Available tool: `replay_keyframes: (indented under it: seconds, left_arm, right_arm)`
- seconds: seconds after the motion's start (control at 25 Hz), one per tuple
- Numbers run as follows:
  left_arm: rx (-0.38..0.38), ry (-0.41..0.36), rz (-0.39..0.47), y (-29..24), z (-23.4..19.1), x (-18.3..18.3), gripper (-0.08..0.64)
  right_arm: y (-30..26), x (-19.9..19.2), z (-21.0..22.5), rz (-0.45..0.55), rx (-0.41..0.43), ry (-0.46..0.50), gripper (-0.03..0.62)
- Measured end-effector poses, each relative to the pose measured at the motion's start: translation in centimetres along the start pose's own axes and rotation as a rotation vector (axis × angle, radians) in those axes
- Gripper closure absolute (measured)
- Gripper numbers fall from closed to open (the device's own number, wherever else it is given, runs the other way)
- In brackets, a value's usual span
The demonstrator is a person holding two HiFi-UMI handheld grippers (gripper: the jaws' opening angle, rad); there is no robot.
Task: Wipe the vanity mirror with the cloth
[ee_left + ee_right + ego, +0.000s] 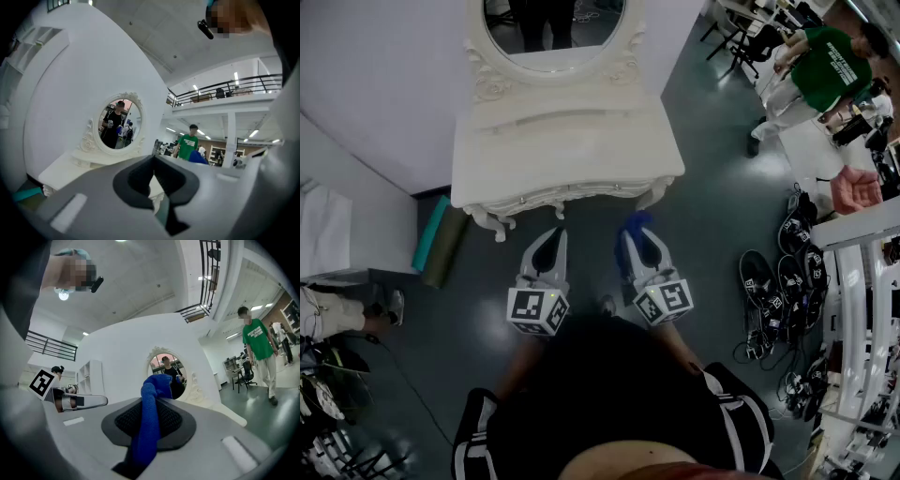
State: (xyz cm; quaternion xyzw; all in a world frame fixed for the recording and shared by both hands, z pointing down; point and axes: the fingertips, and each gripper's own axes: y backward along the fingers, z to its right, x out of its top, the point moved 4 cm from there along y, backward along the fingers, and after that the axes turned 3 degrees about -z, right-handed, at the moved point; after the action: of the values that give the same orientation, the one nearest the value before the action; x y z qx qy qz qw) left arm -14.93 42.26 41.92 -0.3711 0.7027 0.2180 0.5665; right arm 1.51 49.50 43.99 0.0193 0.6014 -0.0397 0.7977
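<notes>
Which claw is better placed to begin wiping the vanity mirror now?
The right claw. It is shut on the blue cloth and points toward the mirror. The left claw is shut on nothing, so it could not wipe. Both hang short of the vanity table.

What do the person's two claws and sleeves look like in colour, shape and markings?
The left claw and the right claw both have pale grey, tapered bodies with dark pads on the inner faces. Behind each claw sits a white cube with black square markers. The sleeves are black with white stripes.
</notes>
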Motion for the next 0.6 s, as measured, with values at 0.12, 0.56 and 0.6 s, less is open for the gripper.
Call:
replay_keyframes:
  seconds: [0.12, 0.56, 0.6]
  left_arm:
    - [-0.006, 0.008, -0.002, 0.0, -0.2, 0.0, 0.548]
    - [-0.023, 0.021, -0.004, 0.7, -1.9, 0.6, 0.548]
    - [-0.024, 0.021, -0.005, 0.9, -2.2, 0.6, 0.548]
  right_arm:
    - [-0.1, -0.1, -0.2, 0.004, 0.000, -0.004, 0.531]
    - [-0.9, -0.1, -1.7, 0.000, -0.025, -0.008, 0.529]
    - [-1.1, -0.2, -1.9, 0.000, -0.028, -0.011, 0.528]
